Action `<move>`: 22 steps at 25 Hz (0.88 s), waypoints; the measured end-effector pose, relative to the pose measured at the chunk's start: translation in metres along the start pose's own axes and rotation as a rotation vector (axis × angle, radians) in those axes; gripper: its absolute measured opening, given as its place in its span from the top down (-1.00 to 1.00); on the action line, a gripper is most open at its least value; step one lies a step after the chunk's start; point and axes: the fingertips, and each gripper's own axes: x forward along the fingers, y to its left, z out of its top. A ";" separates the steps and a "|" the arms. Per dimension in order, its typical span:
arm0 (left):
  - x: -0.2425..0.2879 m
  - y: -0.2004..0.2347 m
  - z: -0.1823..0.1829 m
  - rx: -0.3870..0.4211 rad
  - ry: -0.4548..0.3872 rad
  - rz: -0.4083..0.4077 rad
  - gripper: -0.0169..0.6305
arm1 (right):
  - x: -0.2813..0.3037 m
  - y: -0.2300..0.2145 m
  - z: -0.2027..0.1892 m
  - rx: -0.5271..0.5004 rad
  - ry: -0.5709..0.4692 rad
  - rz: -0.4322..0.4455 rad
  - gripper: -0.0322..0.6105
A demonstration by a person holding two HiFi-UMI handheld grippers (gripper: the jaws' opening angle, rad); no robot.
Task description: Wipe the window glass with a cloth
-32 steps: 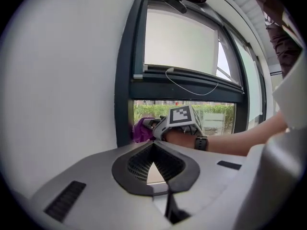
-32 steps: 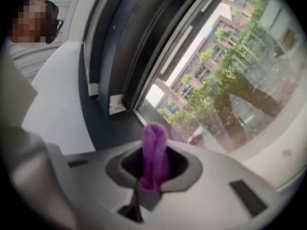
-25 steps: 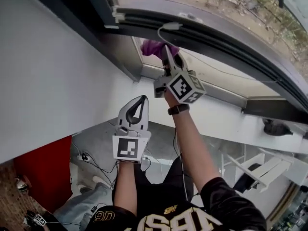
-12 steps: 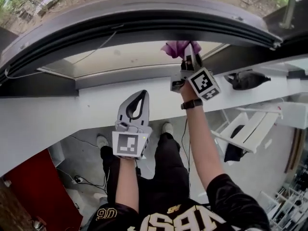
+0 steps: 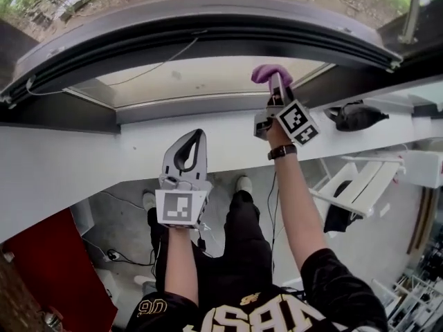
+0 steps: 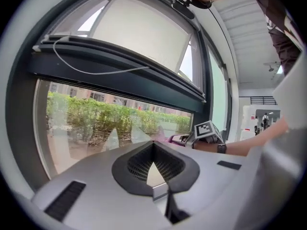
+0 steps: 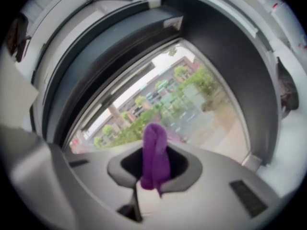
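The window glass (image 5: 201,78) spans the top of the head view inside a dark curved frame (image 5: 208,30). My right gripper (image 5: 275,83) is raised to the right part of the pane and shut on a bunched purple cloth (image 5: 268,72), which presses against the glass low on the pane. In the right gripper view the purple cloth (image 7: 156,157) sticks out of the jaws in front of the window glass (image 7: 187,104). My left gripper (image 5: 196,135) is shut and empty, held lower and left, over the white sill (image 5: 138,147). The left gripper view shows the right gripper (image 6: 204,131) far right.
A thin cord (image 5: 159,64) hangs along the dark frame above the pane. A dark object (image 5: 356,116) lies on the sill at the right. Below are the person's legs, a white rack (image 5: 360,185) and a red panel (image 5: 48,268).
My right gripper has carried the cloth along the glass from the left end towards the right. The left gripper has turned from the wall to face the pane.
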 end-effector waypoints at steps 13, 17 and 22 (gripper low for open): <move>-0.170 0.221 0.016 0.001 0.021 0.301 0.92 | 0.065 0.391 -0.350 -0.129 0.464 0.560 0.66; -0.195 0.240 0.019 -0.010 0.029 0.338 0.92 | 0.083 0.435 -0.387 -0.130 0.501 0.564 0.66; -0.162 0.209 0.000 -0.025 0.058 0.265 0.92 | 0.097 0.358 -0.322 -0.024 0.390 0.425 0.66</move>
